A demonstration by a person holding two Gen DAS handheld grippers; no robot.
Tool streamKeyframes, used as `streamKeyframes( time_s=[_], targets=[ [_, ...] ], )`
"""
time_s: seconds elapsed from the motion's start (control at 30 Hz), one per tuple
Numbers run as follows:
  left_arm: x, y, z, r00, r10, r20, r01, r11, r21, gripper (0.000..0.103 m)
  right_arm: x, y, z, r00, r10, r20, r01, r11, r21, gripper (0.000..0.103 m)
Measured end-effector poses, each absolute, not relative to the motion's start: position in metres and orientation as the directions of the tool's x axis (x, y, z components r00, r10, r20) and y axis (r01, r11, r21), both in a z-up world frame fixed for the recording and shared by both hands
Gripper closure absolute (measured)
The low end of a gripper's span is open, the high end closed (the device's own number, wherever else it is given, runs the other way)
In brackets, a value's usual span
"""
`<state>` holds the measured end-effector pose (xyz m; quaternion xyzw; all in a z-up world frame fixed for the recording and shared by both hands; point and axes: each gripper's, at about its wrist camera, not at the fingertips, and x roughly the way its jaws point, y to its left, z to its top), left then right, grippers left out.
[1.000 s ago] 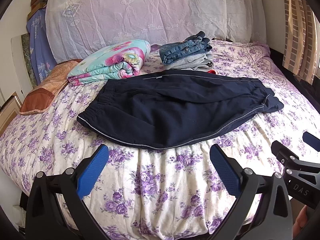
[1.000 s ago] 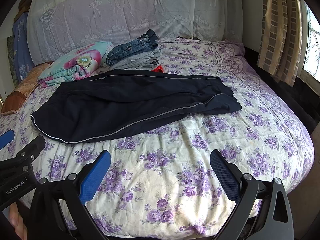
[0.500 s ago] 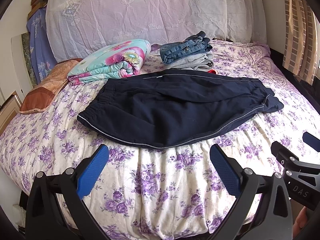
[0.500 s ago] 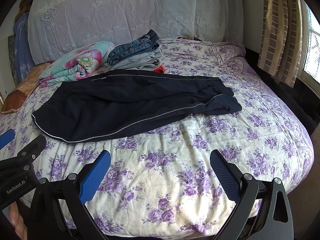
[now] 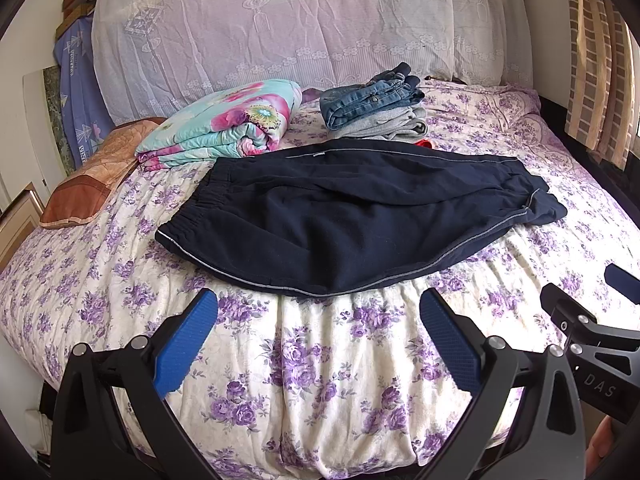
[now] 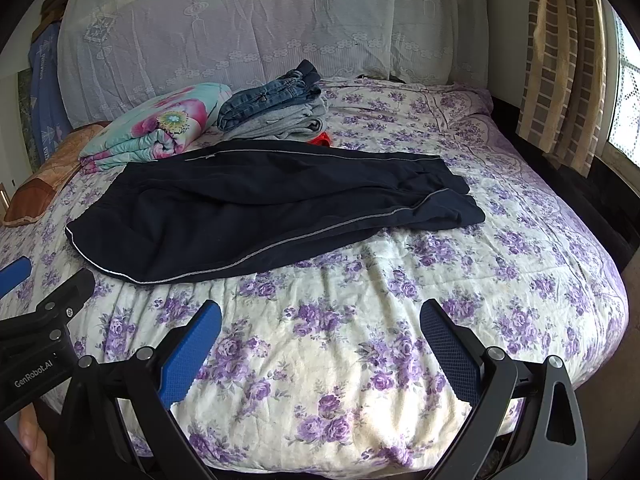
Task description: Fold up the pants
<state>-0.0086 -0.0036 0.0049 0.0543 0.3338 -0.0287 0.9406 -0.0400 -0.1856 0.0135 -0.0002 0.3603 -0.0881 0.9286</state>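
Note:
Dark navy pants [image 5: 344, 216] [image 6: 256, 208] with a thin grey side stripe lie across the bed, folded lengthwise with one leg over the other. The elastic waistband is at the left and the cuffs at the right. My left gripper [image 5: 320, 340] hangs open over the bed's near edge, short of the pants. My right gripper [image 6: 320, 344] is open too, nearer the cuff end, with nothing between its blue pads. Each gripper shows at the side of the other's view.
The bed [image 5: 320, 380] [image 6: 440, 280] wears a purple floral sheet. A folded floral quilt [image 5: 224, 124], a stack of folded jeans and grey clothes [image 5: 372, 108] and a red item [image 6: 320, 139] lie behind the pants. A brown pillow [image 5: 84, 176] is at the left, curtains [image 6: 560, 60] at the right.
Both views have shifted very slightly; the pants and the grippers keep almost the same places, and both grippers stay open.

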Motion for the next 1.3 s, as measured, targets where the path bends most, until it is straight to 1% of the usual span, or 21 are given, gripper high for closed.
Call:
streamKeyframes(
  time_s=[0.93,1.3],
  targets=[
    [-0.0099,-0.003,0.0043,0.777,-0.015,-0.629,0.089,0.992,0.086,0.005,-0.0407,-0.1843,0.0123,0.726,-0.165,-0.668,0.163,0.984,-0.066,0.003],
    [-0.0058,0.0026,-0.0007,0.76,-0.018,-0.65,0.092,0.992,0.081,0.005,-0.038,-0.1829,0.0104,0.718,-0.163,-0.677,0.16,0.985,-0.068,0.003]
  ],
)
